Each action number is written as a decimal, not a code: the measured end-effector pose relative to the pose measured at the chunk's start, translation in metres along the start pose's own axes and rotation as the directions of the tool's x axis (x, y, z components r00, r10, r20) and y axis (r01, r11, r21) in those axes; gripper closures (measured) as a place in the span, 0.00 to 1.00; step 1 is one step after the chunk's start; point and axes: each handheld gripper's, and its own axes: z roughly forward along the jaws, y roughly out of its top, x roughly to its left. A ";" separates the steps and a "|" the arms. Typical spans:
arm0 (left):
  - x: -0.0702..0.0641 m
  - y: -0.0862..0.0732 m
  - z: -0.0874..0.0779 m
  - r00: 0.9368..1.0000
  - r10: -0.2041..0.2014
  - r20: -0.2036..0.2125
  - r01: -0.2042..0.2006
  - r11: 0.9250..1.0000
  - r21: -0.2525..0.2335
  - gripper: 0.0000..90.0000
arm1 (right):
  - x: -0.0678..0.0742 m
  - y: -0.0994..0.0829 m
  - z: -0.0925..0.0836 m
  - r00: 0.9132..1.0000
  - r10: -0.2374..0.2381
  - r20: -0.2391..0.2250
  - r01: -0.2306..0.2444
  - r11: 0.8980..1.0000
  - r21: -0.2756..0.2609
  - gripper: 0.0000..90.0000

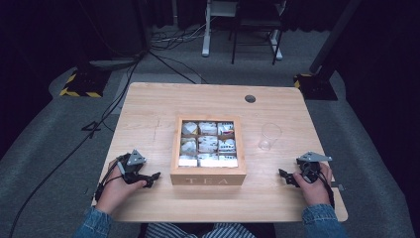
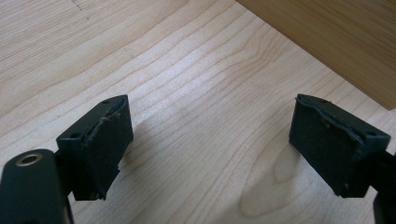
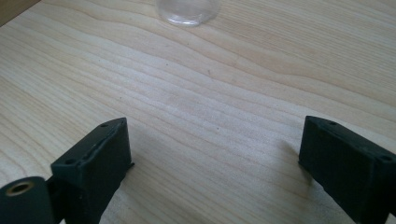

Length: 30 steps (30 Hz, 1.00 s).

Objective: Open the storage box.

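**Both grippers wide, either side of the tea box**

The left gripper point(image 1: 154, 177) and right gripper point(image 1: 283, 174) gape with bare table point(image 2: 196, 93) between their jaws. The tea box point(image 1: 208, 179) sits between them, holding what look like tea bags; a clear glass point(image 1: 270, 136) stands beyond the right gripper.

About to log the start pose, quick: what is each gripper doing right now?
Left gripper: open, nothing between the jaws, beside the tea box.
Right gripper: open, holding nothing, near the clear glass.
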 end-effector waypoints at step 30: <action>-0.008 0.026 -0.039 1.000 -0.016 0.005 0.016 0.997 -0.070 0.29 | 0.002 -0.002 -0.002 1.000 -0.002 -0.003 0.002 1.000 0.001 0.10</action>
